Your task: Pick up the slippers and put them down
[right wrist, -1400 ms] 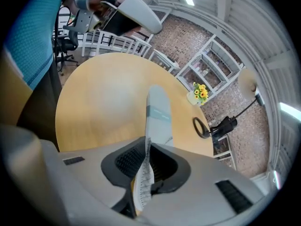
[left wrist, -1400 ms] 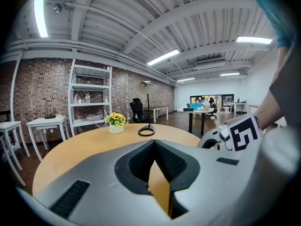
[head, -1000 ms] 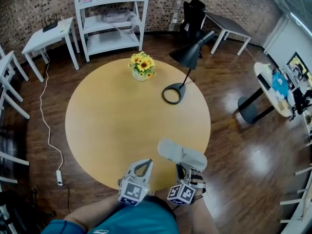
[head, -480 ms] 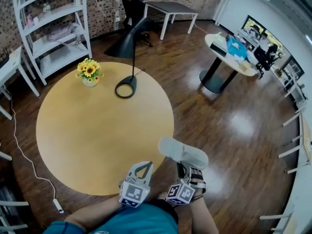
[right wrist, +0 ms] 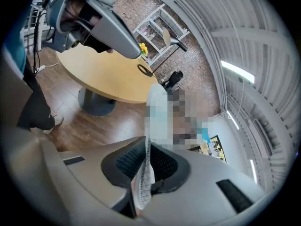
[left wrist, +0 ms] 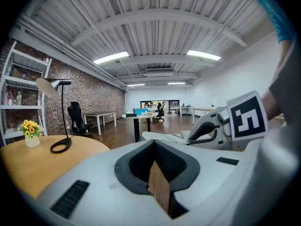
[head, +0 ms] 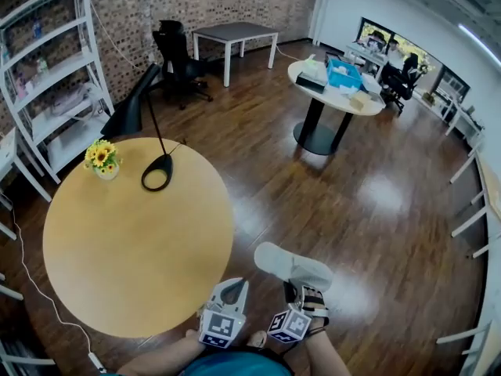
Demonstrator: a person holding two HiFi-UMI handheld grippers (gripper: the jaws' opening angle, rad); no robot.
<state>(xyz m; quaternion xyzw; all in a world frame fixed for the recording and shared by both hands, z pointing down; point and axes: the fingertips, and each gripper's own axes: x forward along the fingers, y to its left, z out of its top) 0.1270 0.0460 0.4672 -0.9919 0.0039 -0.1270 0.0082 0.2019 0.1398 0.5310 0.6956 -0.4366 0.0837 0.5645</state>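
Observation:
A pale grey slipper (head: 293,263) hangs over the wooden floor, to the right of the round table, with my right gripper (head: 302,287) shut on its near end. In the right gripper view the slipper (right wrist: 145,175) shows as a thin edge pinched between the jaws, its far part mosaicked. My left gripper (head: 234,283) is just to its left, level with it, jaws together and holding nothing. From the left gripper view (left wrist: 156,161), the slipper (left wrist: 164,136) and the right gripper (left wrist: 214,131) lie close on the right. I see no second slipper.
The round wooden table (head: 117,241) is at the left, carrying a black desk lamp (head: 156,171) and a vase of sunflowers (head: 102,159). Farther off stand a white shelf (head: 47,92), a black chair (head: 176,49) and a small round table (head: 337,92). Shiny wooden floor (head: 376,210) lies to the right.
The view has swung to the right: the round table slid from the middle to the left and floor now lies under both grippers. The grippers keep the same pose, the slipper still held.

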